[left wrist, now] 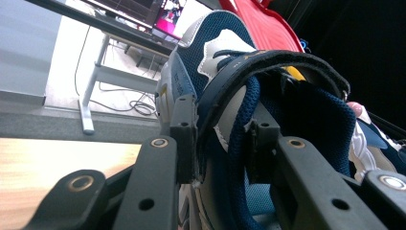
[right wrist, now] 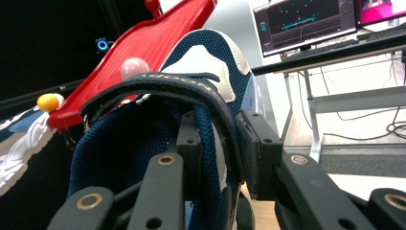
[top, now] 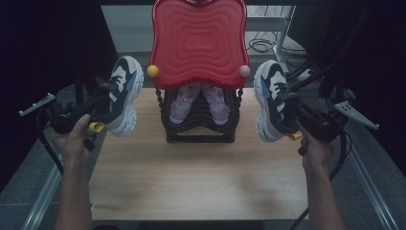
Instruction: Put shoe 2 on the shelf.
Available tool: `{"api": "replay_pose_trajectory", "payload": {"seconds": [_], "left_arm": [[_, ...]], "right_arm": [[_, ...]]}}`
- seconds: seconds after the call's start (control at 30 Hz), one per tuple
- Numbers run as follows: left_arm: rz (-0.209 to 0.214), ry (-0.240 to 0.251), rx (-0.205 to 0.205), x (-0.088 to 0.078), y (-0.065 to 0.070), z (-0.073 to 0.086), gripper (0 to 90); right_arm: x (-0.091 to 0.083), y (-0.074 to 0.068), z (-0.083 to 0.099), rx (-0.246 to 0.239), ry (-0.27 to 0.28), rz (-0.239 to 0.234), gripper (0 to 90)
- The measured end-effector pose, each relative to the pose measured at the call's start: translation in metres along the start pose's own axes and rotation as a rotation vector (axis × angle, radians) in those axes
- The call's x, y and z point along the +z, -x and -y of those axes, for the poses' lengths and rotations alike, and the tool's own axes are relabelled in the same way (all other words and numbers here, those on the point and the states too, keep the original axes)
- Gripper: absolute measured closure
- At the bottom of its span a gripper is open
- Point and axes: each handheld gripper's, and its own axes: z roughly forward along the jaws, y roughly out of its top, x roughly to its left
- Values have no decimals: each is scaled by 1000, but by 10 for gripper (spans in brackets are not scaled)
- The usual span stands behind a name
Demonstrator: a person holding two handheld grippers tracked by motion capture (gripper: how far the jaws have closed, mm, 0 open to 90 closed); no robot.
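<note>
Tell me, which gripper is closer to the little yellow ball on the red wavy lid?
Left. The left gripper, shut on a navy and white sneaker, is just beside the yellow ball. The right gripper, shut on the matching sneaker, is across the red lid.

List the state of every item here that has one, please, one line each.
Left sneaker: off the table, clamped at its collar by the left claw.
Right sneaker: off the table, clamped at its collar by the right claw.
Red lid: raised open.
Black rack: on the table, pink shoes inside.
</note>
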Motion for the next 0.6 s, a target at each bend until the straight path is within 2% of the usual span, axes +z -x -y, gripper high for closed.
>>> {"api": "replay_pose_trajectory", "payload": {"seconds": [0.2, 0.4, 0.6], "left_arm": [[-6, 12, -6, 6, 1, -7, 708], [-16, 24, 1, 9, 3, -17, 707], [-10, 42, 0, 12, 6, -31, 707]], "right_arm": [[5, 1, -9, 16, 11, -14, 716], [8, 3, -18, 21, 29, -7, 717], [12, 0, -31, 7, 31, -9, 716]]}}
